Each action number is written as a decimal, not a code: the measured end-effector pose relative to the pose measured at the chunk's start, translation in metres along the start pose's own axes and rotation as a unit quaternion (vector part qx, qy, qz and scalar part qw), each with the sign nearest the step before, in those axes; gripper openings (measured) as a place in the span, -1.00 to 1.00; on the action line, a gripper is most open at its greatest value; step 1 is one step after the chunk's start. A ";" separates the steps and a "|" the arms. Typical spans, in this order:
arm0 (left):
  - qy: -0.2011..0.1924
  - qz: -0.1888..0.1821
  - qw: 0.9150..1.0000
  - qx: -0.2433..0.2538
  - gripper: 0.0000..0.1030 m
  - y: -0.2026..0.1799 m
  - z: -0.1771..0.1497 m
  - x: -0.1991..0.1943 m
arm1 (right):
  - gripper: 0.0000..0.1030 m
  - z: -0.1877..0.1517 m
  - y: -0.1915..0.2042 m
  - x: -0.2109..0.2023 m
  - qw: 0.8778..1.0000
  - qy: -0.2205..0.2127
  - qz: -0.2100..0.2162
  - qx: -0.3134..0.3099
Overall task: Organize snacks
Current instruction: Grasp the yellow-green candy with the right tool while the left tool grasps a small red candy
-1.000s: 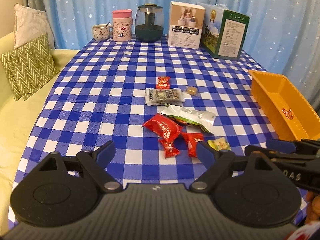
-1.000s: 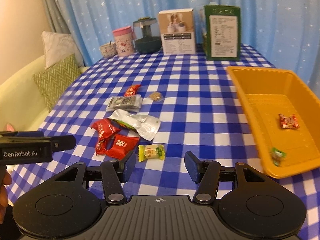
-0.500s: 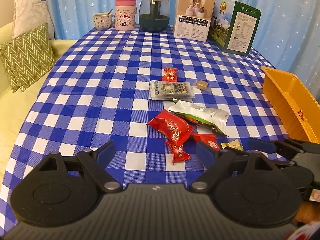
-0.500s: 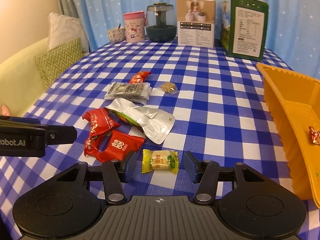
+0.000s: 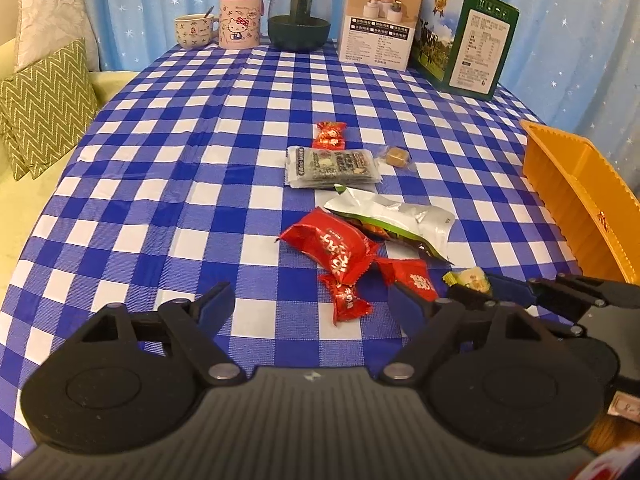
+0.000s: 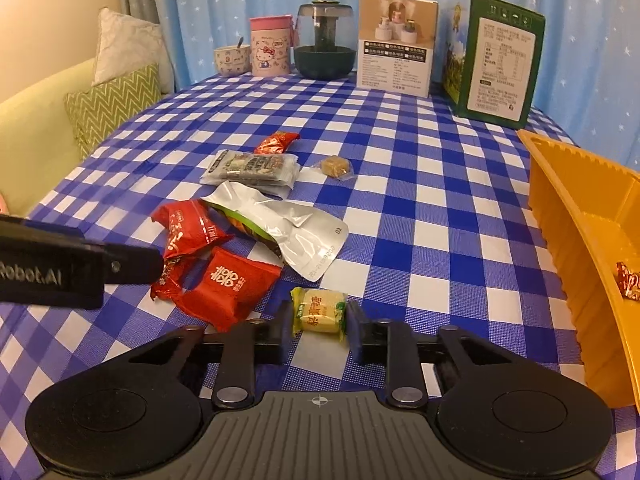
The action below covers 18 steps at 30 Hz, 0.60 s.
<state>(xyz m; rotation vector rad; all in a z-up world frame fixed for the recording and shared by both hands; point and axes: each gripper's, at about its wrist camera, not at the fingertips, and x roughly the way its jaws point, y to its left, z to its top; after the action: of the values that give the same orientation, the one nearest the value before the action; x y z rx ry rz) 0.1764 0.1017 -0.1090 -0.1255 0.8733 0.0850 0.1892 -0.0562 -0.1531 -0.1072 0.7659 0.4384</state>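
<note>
Yellow candy [image 6: 319, 311] now sits between right tool [image 6: 319, 328] fingers, narrowed from wide a second ago, touching or nearly | candy on worktop [image 6: 420, 184], not lifted | left tool [image 5: 310, 302] wide, idle | next: bin [image 6: 580, 216] to its right

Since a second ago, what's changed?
The right gripper moved forward and down to the yellow candy and closed its fingers around it; the candy remains on the tablecloth. The left gripper stayed open, holding nothing. Other snacks and the orange bin are unmoved.
</note>
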 end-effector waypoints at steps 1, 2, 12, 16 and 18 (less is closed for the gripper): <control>0.001 -0.001 1.000 0.001 0.55 -0.001 -0.001 0.001 | -0.53 0.001 -0.001 0.000 1.000 0.001 0.000 0.001; 0.003 -0.003 1.000 0.002 0.53 -0.001 -0.001 0.002 | -0.53 0.001 -0.002 -0.001 1.000 0.002 0.001 0.004; 0.010 -0.012 1.000 0.001 0.01 -0.005 -0.003 0.018 | -0.54 -0.001 -0.022 -0.019 0.999 -0.005 -0.014 0.042; 0.009 -0.018 1.000 0.001 -0.13 -0.008 -0.003 0.025 | -0.54 -0.001 -0.027 -0.023 0.999 -0.004 -0.023 0.046; 0.007 -0.021 1.000 0.002 -0.20 -0.010 -0.003 0.027 | -0.54 -0.001 -0.029 -0.023 0.999 -0.002 -0.025 0.048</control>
<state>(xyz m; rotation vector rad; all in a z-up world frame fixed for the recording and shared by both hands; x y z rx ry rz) 0.1929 0.0924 -0.1310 -0.1406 0.8839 0.0442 0.1867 -0.0909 -0.1395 -0.0350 0.7770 0.3532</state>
